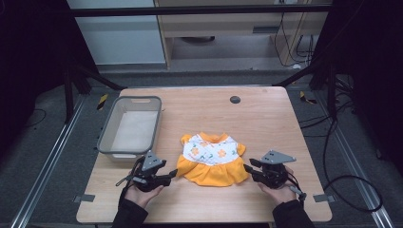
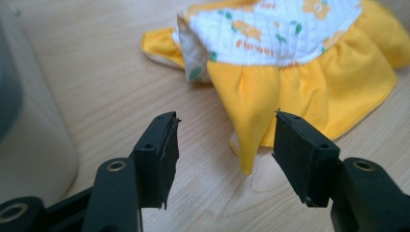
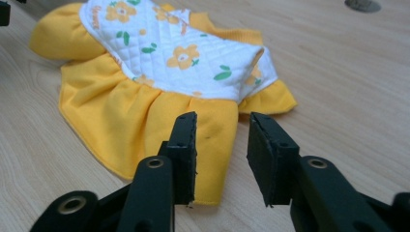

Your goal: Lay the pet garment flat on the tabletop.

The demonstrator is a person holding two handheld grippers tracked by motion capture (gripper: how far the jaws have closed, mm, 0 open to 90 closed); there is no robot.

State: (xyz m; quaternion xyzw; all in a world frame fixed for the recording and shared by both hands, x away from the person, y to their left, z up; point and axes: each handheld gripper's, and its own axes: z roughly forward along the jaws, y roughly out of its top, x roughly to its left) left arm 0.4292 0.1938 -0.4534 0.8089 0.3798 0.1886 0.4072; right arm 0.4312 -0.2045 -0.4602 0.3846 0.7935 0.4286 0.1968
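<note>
A small yellow dress (image 1: pixel 211 159) with a white flower-print bodice lies flat on the wooden table. My left gripper (image 1: pixel 173 175) is at the skirt's left corner, open. In the left gripper view a pointed fold of the dress (image 2: pixel 300 82) hangs between the jaws of my left gripper (image 2: pixel 225 130), touching neither. My right gripper (image 1: pixel 249 172) sits at the skirt's right corner, also open. In the right gripper view the hem of the dress (image 3: pixel 159 53) reaches under the left jaw of my right gripper (image 3: pixel 222 130), with bare wood in the gap.
A grey plastic basket (image 1: pixel 107 128) stands at the table's left, close to my left gripper, and its pale wall (image 2: pixel 29 135) fills the left of the left gripper view. A black round cap (image 1: pixel 235 99) sits in the tabletop at the back. Black frame bars surround the table.
</note>
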